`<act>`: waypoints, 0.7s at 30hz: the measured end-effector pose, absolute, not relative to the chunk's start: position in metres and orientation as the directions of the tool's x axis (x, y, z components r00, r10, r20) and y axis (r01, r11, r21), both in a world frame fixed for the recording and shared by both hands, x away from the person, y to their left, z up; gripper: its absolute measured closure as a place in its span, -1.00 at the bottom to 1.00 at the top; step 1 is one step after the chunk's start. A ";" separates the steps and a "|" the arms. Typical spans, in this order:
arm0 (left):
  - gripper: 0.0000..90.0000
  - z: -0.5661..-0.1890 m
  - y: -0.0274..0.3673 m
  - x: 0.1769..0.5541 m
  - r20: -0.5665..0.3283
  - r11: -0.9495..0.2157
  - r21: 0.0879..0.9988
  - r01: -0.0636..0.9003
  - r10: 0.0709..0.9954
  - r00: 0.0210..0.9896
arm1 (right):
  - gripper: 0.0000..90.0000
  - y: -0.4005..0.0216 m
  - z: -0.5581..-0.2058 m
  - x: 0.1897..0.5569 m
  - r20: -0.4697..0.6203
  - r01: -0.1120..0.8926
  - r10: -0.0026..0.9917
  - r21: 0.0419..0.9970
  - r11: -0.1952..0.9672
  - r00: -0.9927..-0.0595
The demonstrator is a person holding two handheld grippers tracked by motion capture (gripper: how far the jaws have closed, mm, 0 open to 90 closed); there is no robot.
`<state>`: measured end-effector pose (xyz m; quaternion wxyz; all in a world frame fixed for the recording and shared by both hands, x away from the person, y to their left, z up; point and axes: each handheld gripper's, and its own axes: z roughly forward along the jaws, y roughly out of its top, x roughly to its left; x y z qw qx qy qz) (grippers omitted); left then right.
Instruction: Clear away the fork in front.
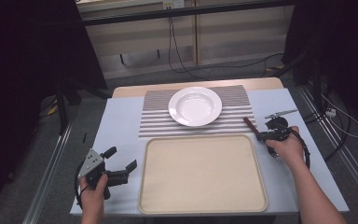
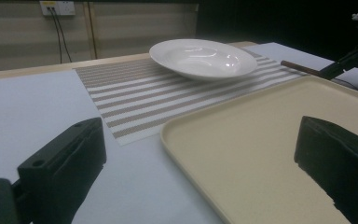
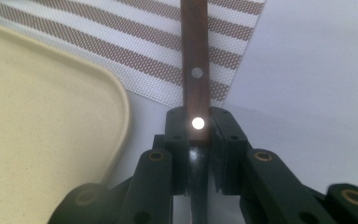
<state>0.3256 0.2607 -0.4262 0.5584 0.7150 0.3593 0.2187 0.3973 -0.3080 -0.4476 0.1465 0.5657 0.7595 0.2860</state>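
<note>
My right gripper (image 1: 262, 136) is shut on a brown wooden handle (image 1: 249, 125) with two bright rivets. The handle sticks out past the jaws over the corner of the striped placemat (image 1: 154, 123), just beyond the tray's far right corner. Up close, the handle (image 3: 195, 56) runs straight up from between the pads of my right gripper (image 3: 198, 126), and what lies behind them is hidden. My left gripper (image 1: 122, 157) rests open on the table left of the beige tray (image 1: 200, 137), with nothing between its jaws (image 2: 200, 154). A white plate (image 1: 195, 106) sits on the placemat.
The tray's rim (image 2: 177, 135) lies close to the left gripper's right jaw. A slim silver object (image 1: 279, 113) lies on the table beyond the right hand. Cables trail on the floor behind the table, and dark stands flank both sides.
</note>
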 end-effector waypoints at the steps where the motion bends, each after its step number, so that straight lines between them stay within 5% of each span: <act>1: -0.95 -0.427 0.260 0.326 -0.097 -0.111 0.955 0.275 0.759 0.643 | 0.75 -0.310 -0.447 0.395 0.110 0.769 0.943 0.611 0.185 -0.315; 21: -0.95 -0.424 0.249 0.328 -0.103 -0.117 0.953 0.278 0.741 0.664 | 0.75 -0.312 -0.414 0.343 0.265 0.540 0.882 0.841 -0.014 -0.389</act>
